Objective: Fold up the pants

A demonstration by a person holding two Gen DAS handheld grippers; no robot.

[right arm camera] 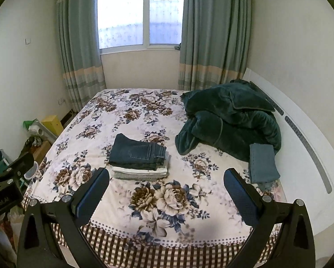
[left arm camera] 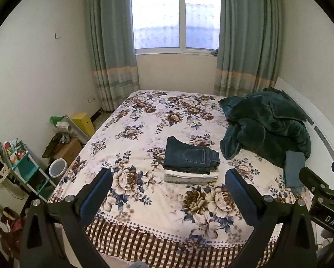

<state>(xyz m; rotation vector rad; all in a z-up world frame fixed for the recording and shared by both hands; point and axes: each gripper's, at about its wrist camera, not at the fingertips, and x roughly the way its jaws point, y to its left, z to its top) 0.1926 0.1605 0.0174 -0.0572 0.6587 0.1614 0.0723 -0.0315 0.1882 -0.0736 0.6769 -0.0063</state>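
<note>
Bed [left arm camera: 144, 203] fills the middle of the room, covered by a floral spread with a brown checked border along its near edge. Far wall: window [left arm camera: 178, 15] between two grey-green curtains [left arm camera: 110, 44], daylight washing out the panes. White headboard [right arm camera: 301, 138] runs along the right side. Folded dark denim pants [left arm camera: 189, 156] sit mid-bed on top of a short stack of paler folded garments [left arm camera: 190, 176], back pocket facing up. To the right, a heaped dark green plush blanket [left arm camera: 265, 125]; a blue-grey folded cloth [right arm camera: 263, 163] lies against its near edge, what kind of garment not clear. Floor at left is cluttered: yellow box [left arm camera: 84, 122], cardboard box [left arm camera: 68, 150], white bucket [left arm camera: 58, 167], teal shelf unit [left arm camera: 30, 174]; its small contents too blurred to name. Left gripper [left arm camera: 167, 192] held above the bed's near edge, fingers spread wide, gripping nothing. Right gripper [right arm camera: 165, 192] likewise spread and empty, beside it at the same edge. Each shows only partly, cut off at the rim of the other's view.
</note>
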